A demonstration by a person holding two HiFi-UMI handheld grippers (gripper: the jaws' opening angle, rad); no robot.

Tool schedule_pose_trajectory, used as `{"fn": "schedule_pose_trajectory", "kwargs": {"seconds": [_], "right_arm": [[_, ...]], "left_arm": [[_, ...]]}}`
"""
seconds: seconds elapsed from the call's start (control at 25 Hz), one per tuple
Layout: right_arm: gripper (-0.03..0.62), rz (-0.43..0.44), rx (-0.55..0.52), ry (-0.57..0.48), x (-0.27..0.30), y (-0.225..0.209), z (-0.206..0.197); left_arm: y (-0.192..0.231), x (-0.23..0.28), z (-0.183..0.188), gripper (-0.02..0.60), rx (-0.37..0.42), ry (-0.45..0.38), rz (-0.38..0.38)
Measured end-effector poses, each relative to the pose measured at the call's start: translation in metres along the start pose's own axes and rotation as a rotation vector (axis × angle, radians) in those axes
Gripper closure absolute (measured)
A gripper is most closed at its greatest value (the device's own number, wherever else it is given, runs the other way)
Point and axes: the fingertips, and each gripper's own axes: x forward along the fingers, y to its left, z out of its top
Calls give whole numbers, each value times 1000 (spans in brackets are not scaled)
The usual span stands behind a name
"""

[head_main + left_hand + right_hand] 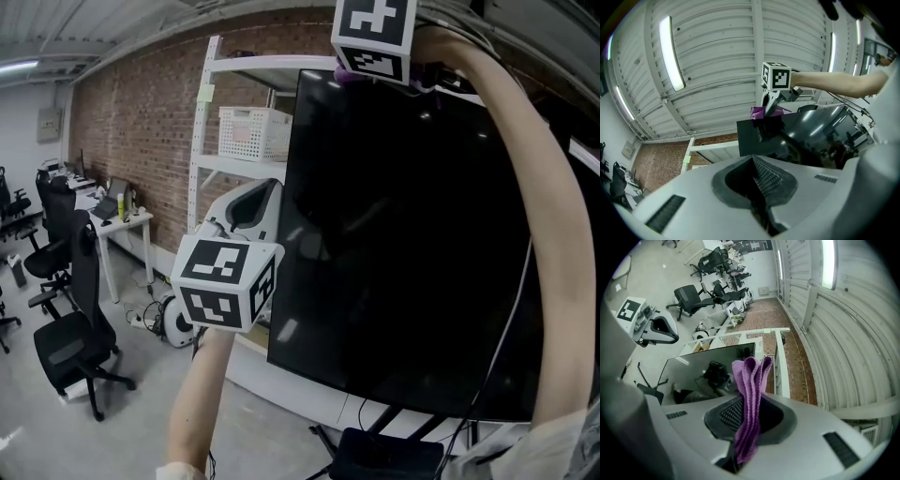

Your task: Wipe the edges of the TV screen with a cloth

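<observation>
Pinches folded purple cloth between closed jaws of right gripper, raised to top edge of TV screen, at upper left corner in head view. Holds left gripper lower, jaws together, empty, beside screen's left edge. Likely wiping top edge. Next: slide cloth along edge, keeping contact.

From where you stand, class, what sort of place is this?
Likely an office or workshop in an industrial building: brick wall, swivel chairs beside a desk, white metal shelving.
</observation>
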Motion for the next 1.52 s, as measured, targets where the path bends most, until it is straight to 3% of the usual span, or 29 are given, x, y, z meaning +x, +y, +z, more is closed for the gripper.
{"fn": "schedule_pose_trajectory", "kwargs": {"seconds": [0.2,0.32,0.56,0.76,0.92,1.08,1.24,1.52], "right_arm": [[537,-46,-22,0,7,-3,14],[537,-31,-27,-7,10,-2,27],[537,-83,-64,27,16,-6,61],[537,-120,-109,98,32,-12,94],[537,-180,-160,224,35,-13,104],[537,-214,-290,339,41,-6,106],[537,-249,-498,410,47,1,116],[537,-344,-828,614,54,17,117]], "left_arm": [[11,6,-4,568,-4,-41,4],[18,12,-11,568,13,-36,-14],[52,21,-12,568,-36,-65,-56],[77,27,-15,568,-40,-60,-122],[105,23,-16,568,-107,-90,-148],[108,22,-28,568,-128,-85,-191],[109,16,-35,568,-161,-73,-233],[126,-3,-39,568,-182,-75,-234]]}}
